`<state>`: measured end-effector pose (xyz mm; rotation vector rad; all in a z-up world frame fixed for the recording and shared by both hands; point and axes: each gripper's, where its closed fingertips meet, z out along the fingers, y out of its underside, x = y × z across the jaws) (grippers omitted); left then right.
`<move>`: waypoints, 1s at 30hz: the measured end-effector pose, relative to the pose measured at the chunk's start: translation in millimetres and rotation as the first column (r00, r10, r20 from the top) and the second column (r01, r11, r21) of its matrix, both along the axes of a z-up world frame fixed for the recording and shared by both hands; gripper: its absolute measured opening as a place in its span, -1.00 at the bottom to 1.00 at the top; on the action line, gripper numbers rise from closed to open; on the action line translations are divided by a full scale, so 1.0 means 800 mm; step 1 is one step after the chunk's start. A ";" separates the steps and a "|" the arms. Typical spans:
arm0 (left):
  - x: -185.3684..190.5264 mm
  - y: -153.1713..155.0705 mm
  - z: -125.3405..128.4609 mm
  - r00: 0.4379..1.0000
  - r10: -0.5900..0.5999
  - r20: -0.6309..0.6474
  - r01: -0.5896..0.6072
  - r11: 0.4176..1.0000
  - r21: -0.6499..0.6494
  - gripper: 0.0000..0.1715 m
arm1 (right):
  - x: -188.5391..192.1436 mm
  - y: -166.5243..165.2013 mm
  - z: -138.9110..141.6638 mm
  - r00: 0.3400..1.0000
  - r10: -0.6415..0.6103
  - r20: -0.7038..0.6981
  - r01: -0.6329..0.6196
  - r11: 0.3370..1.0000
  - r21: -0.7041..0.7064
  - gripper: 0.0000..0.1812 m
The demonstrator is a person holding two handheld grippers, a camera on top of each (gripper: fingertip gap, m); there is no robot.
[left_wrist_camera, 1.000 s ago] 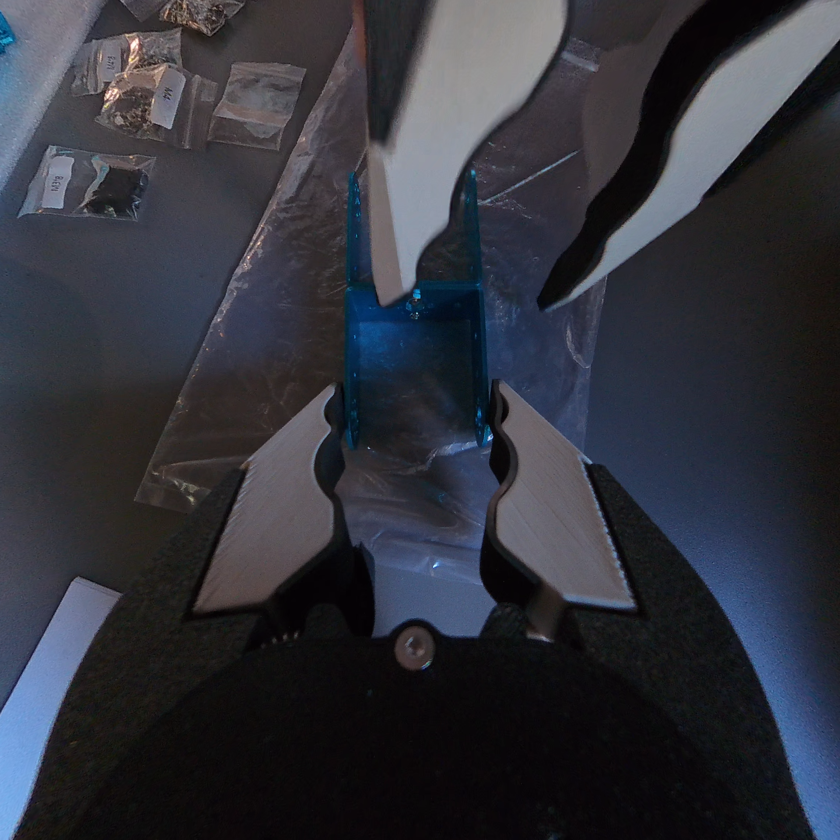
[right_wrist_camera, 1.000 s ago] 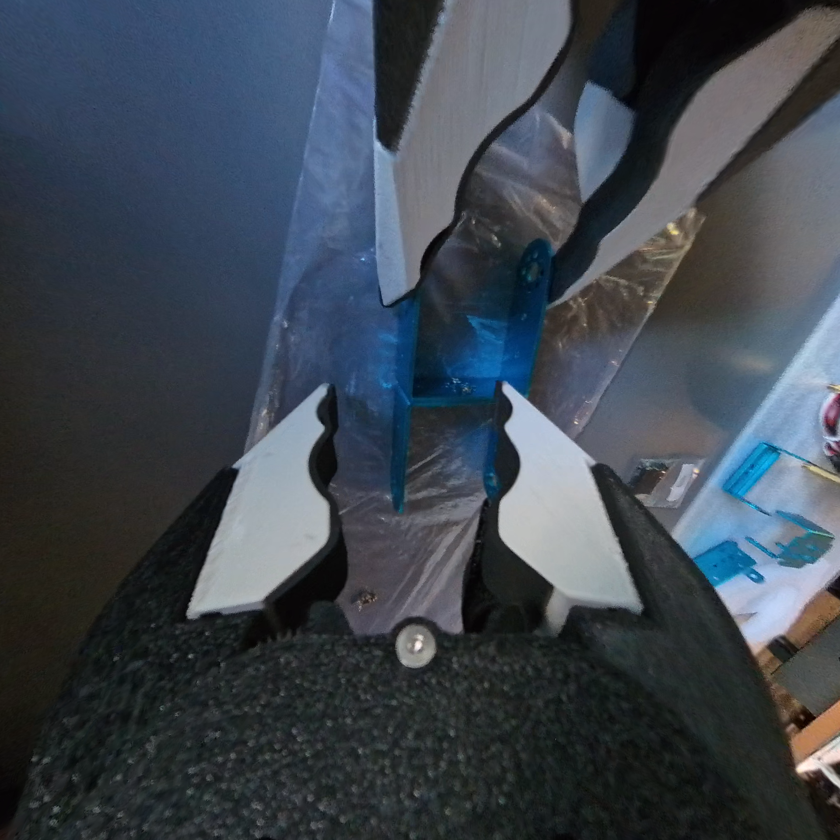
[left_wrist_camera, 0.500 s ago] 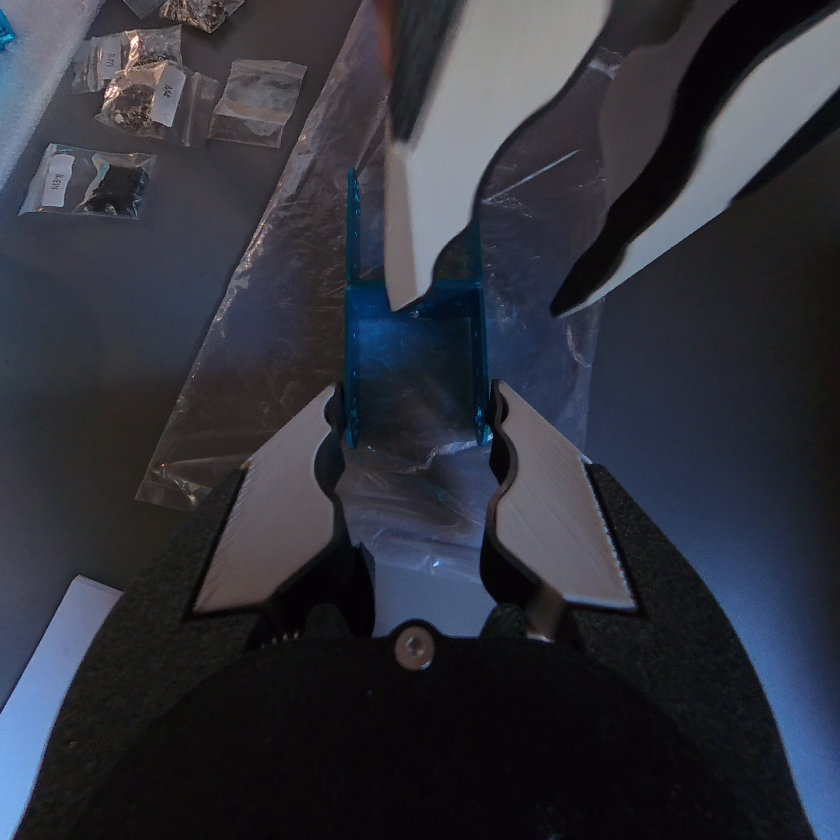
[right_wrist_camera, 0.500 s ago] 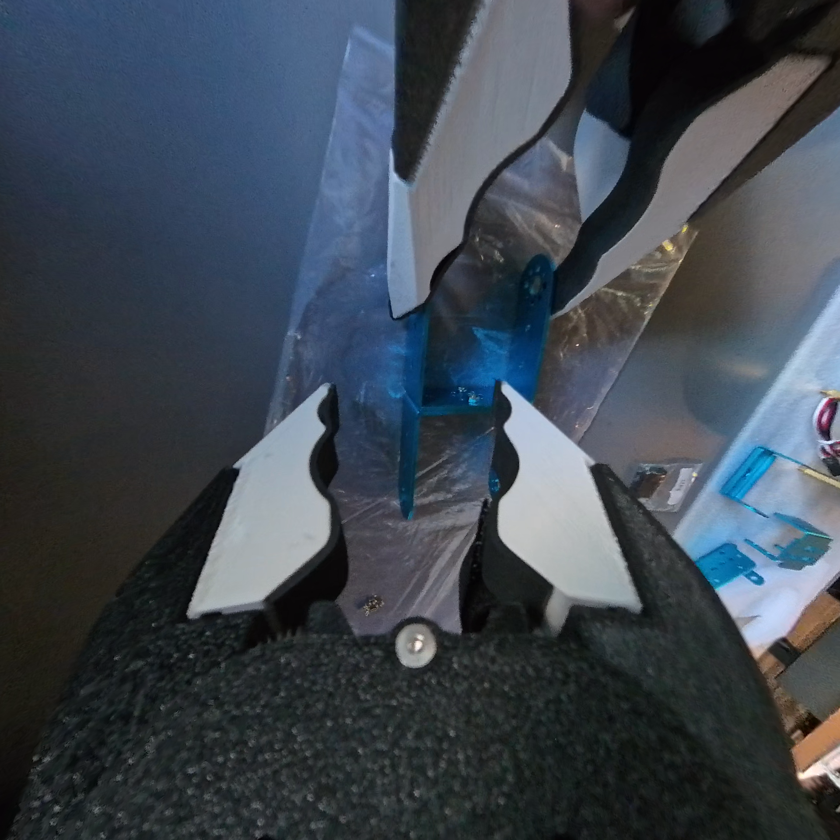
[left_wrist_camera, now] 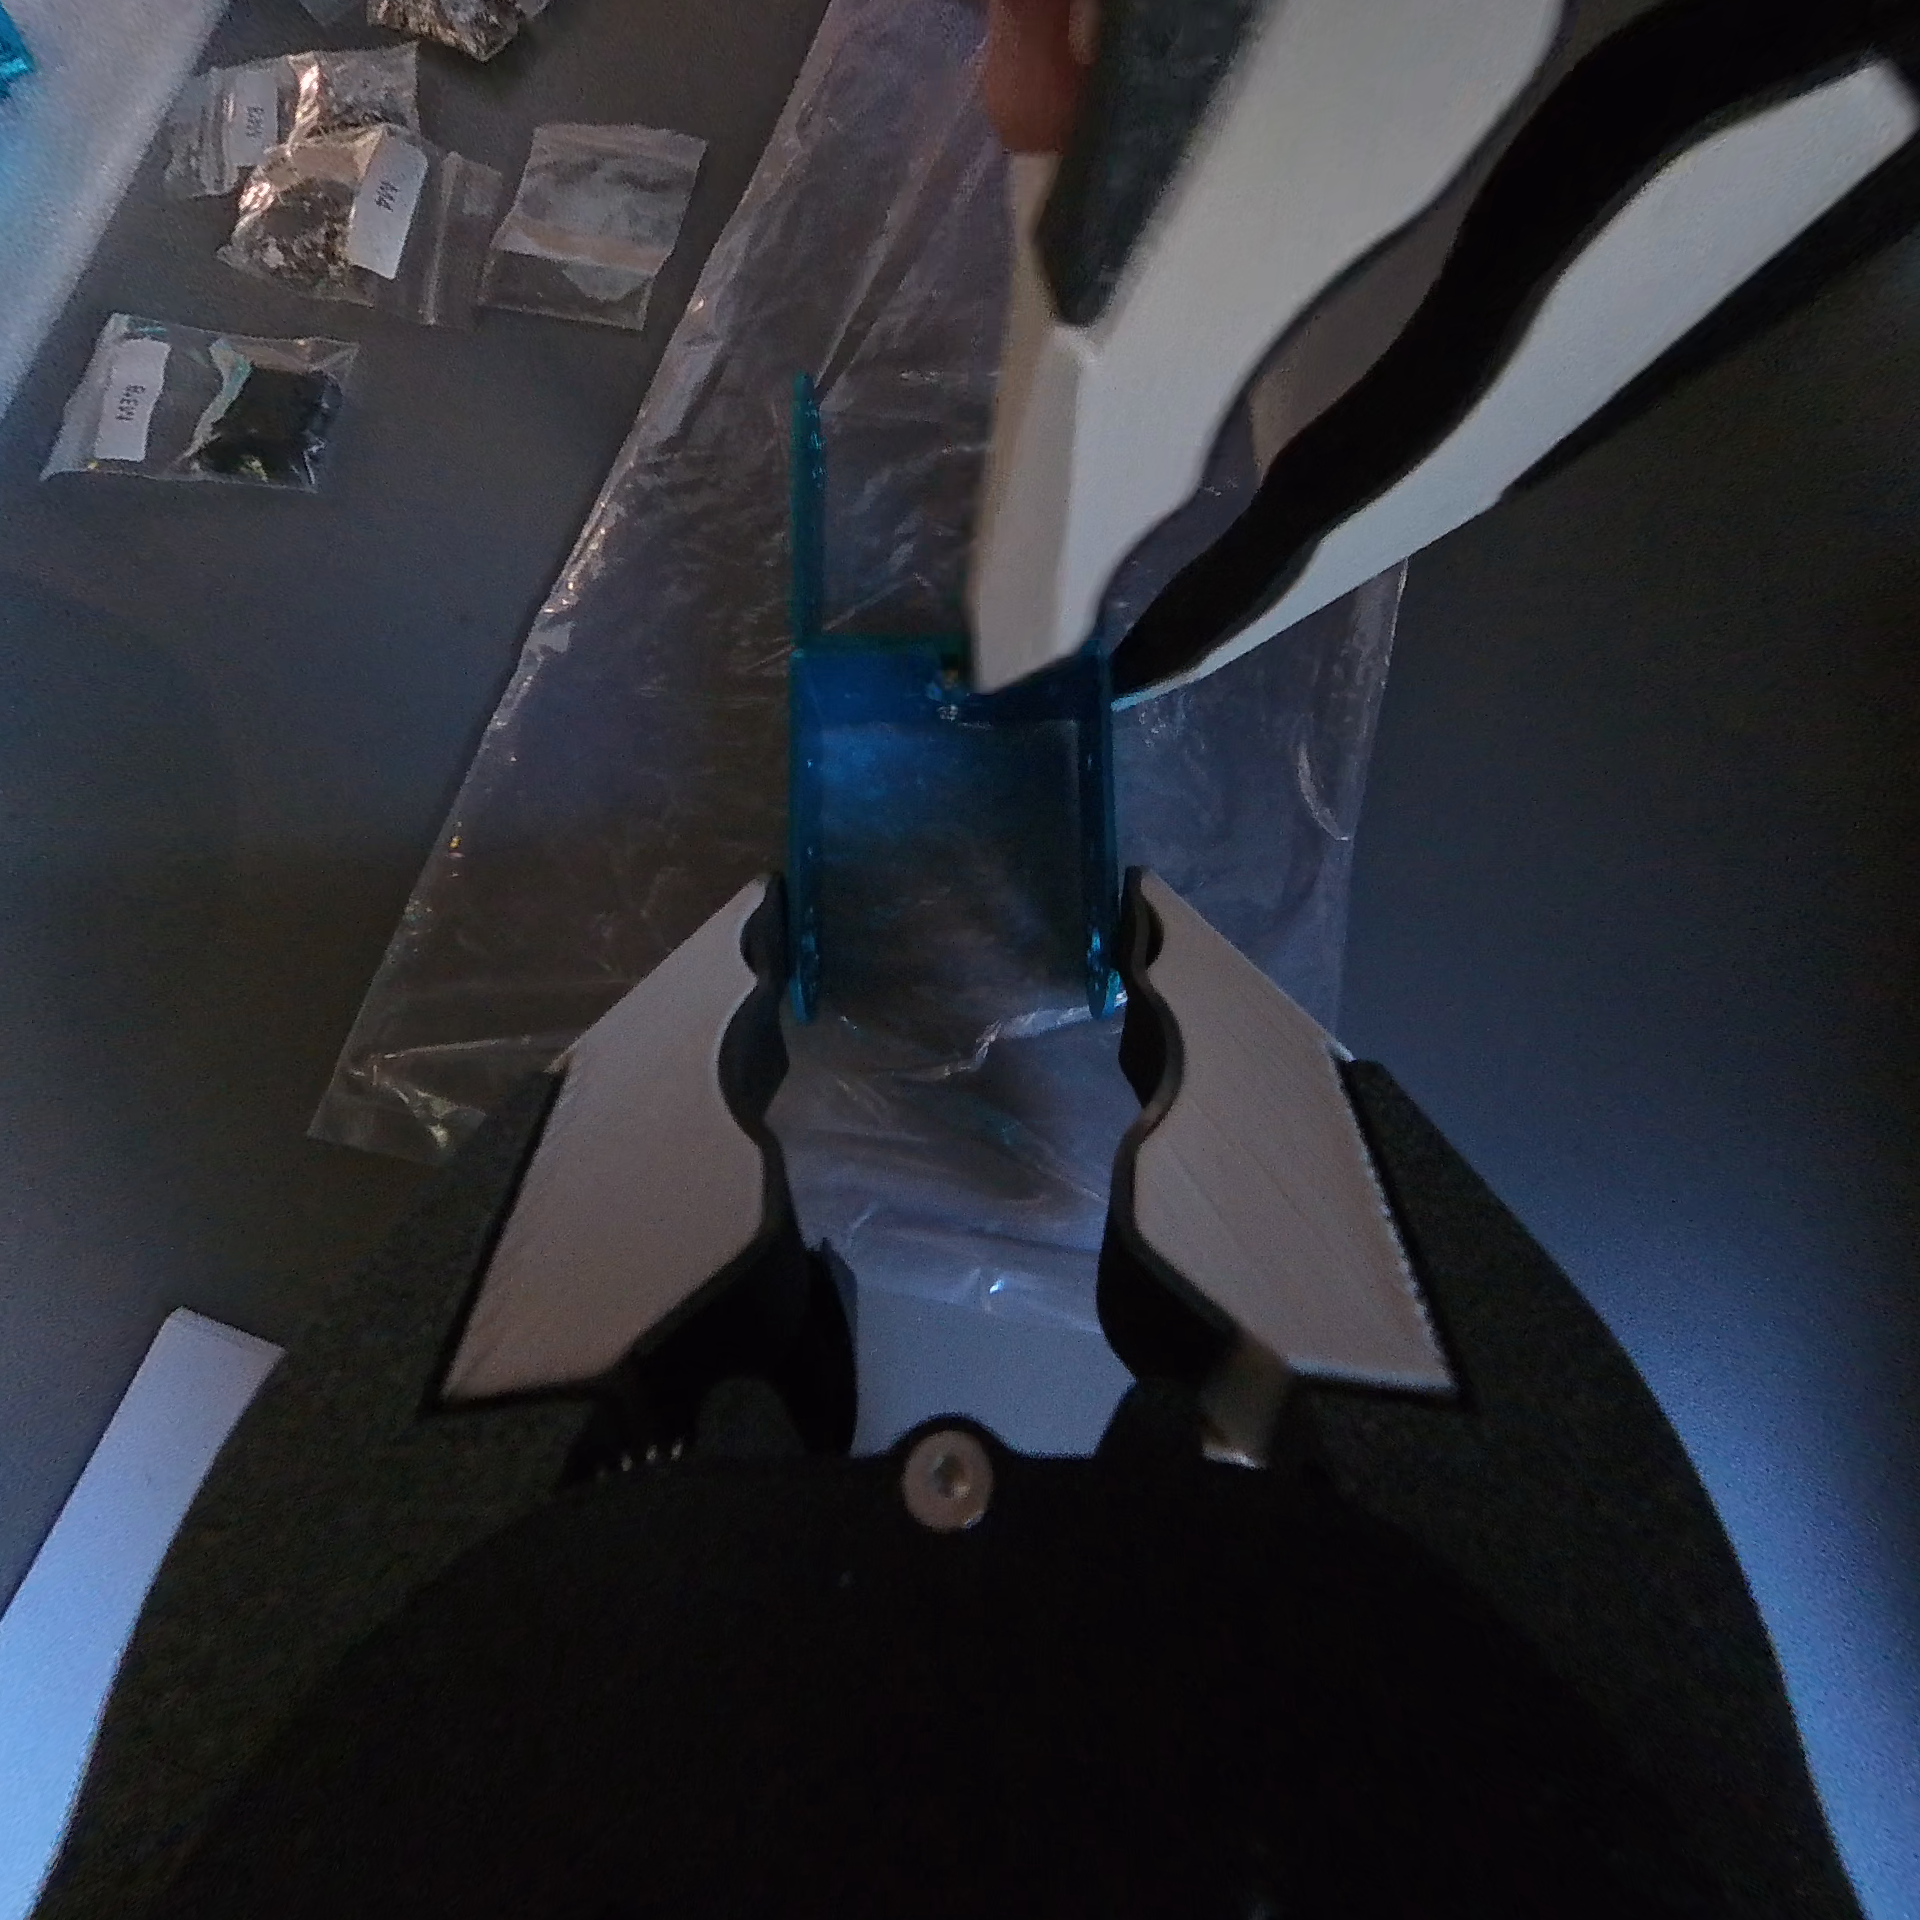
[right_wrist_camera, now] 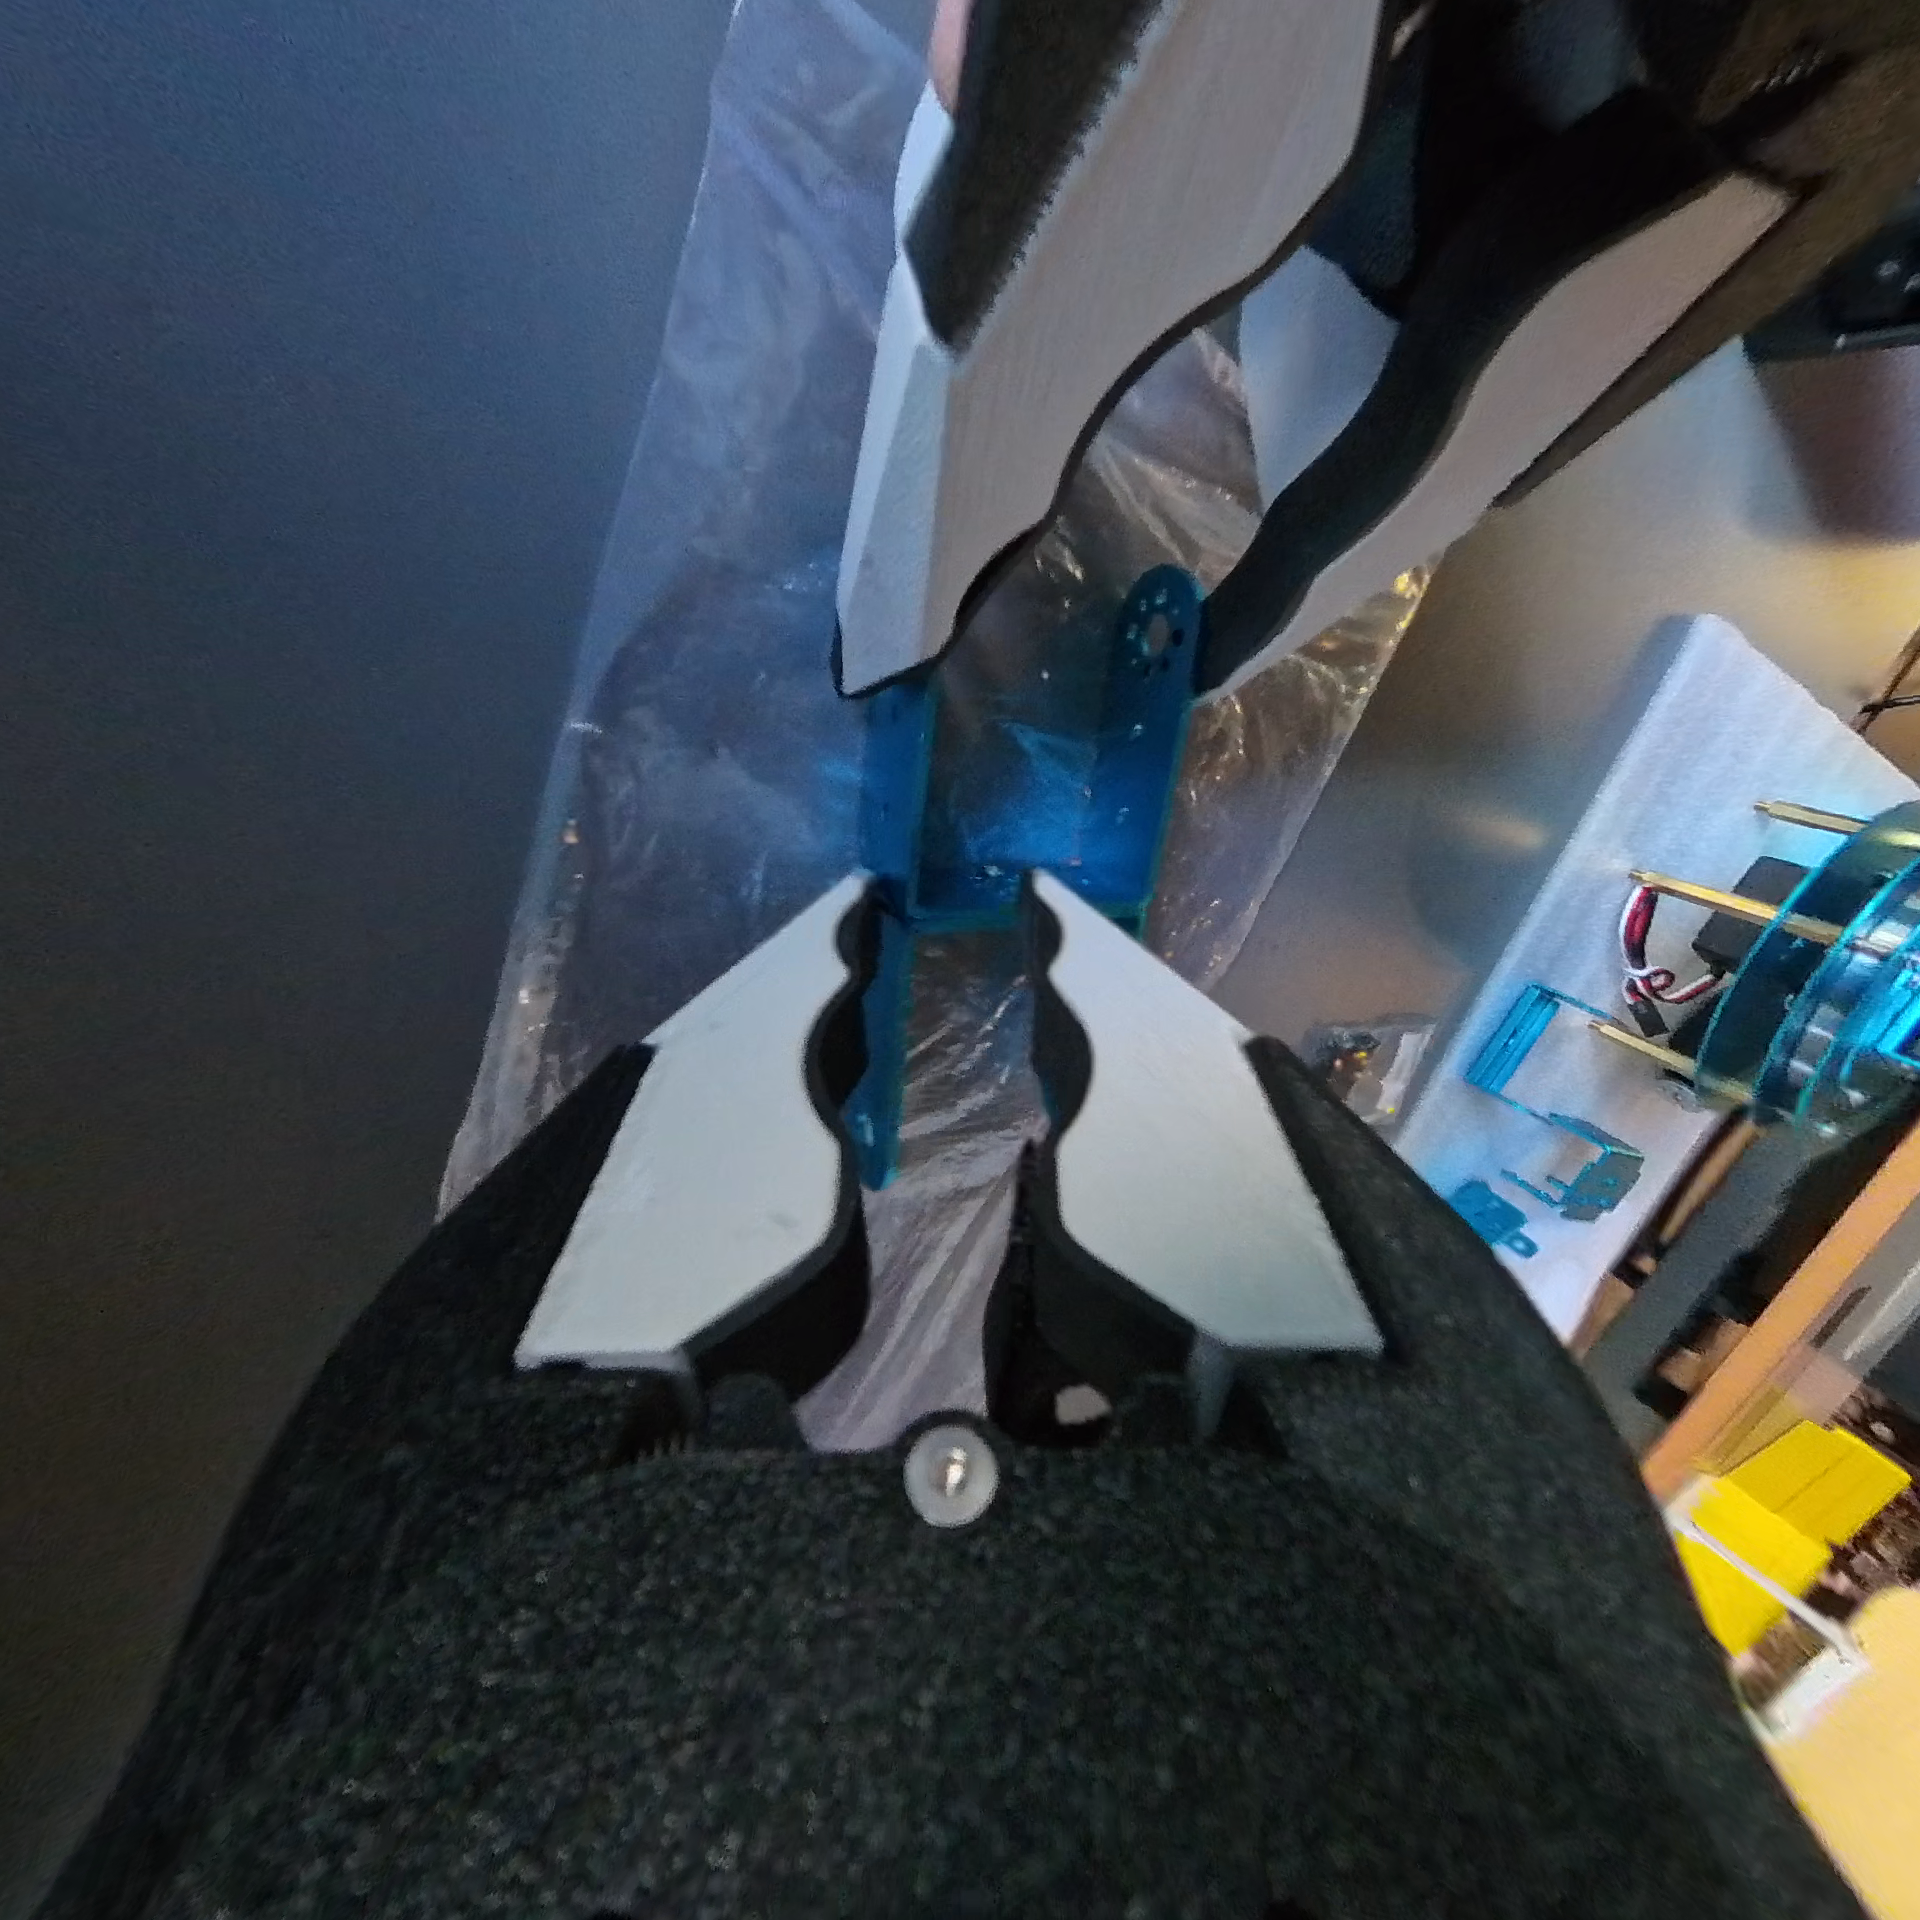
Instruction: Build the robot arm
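A blue metal bracket (left_wrist_camera: 935,790) with upright side arms is held over a clear plastic bag (left_wrist_camera: 675,623) on a dark table. My left gripper (left_wrist_camera: 956,904) is shut on the bracket's near pair of arms, one finger outside each arm. In the right wrist view it comes down from the top (right_wrist_camera: 1049,665). My right gripper (right_wrist_camera: 951,883) faces it from the other end of the bracket (right_wrist_camera: 1039,800). Its jaws stand partly closed and straddle one side arm with a gap still showing. In the left wrist view it reaches in at the upper right (left_wrist_camera: 1086,649).
Several small zip bags of hardware (left_wrist_camera: 301,197) lie at the far left. A white foam sheet (right_wrist_camera: 1662,831) on the right carries loose blue brackets (right_wrist_camera: 1558,1143) and a round blue assembly with brass standoffs (right_wrist_camera: 1818,987). Yellow blocks (right_wrist_camera: 1766,1538) sit at the lower right. Both grippers' tips are close together, under 4 cm apart.
My right gripper has shifted sideways from the bracket's middle to one side arm, and its jaws have narrowed around it. My left gripper has kept its hold and stayed still.
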<state>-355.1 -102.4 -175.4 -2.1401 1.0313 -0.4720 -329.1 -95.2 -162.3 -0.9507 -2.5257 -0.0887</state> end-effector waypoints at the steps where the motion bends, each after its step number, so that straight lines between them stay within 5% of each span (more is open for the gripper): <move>1: 0.000 0.000 0.000 1.000 0.001 0.000 -0.001 1.000 0.000 -0.26 | 0.002 -0.006 0.003 1.000 0.011 -0.007 -0.011 1.000 -0.019 -0.82; 5: 0.000 0.001 0.000 1.000 0.000 -0.001 0.000 1.000 0.003 -0.26 | -0.006 -0.003 0.010 0.997 0.012 -0.070 -0.012 1.000 0.002 -0.51; 8: 0.000 0.001 0.001 1.000 0.000 0.001 0.000 1.000 0.004 -0.26 | -0.004 0.001 -0.009 1.000 -0.015 -0.006 0.015 1.000 -0.022 -0.46; 14: -0.001 0.001 0.000 1.000 0.006 -0.008 -0.006 1.000 0.003 -0.26 | 0.006 -0.008 -0.004 1.000 -0.002 0.025 0.003 0.999 -0.035 -0.68; 20: 0.000 0.001 0.001 1.000 0.002 -0.002 -0.002 1.000 0.005 -0.25 | -0.001 0.004 -0.006 0.999 -0.043 0.016 0.044 0.999 -0.005 -0.35; 25: 0.000 0.002 0.001 1.000 0.004 0.001 -0.004 1.000 0.004 -0.25 | 0.001 0.001 -0.012 0.993 -0.104 0.054 0.108 0.991 -0.080 -0.45; 30: 0.000 0.002 0.001 1.000 0.007 -0.005 -0.007 1.000 0.003 -0.26 | -0.002 0.006 -0.012 0.997 -0.073 0.024 0.073 0.997 0.007 -0.60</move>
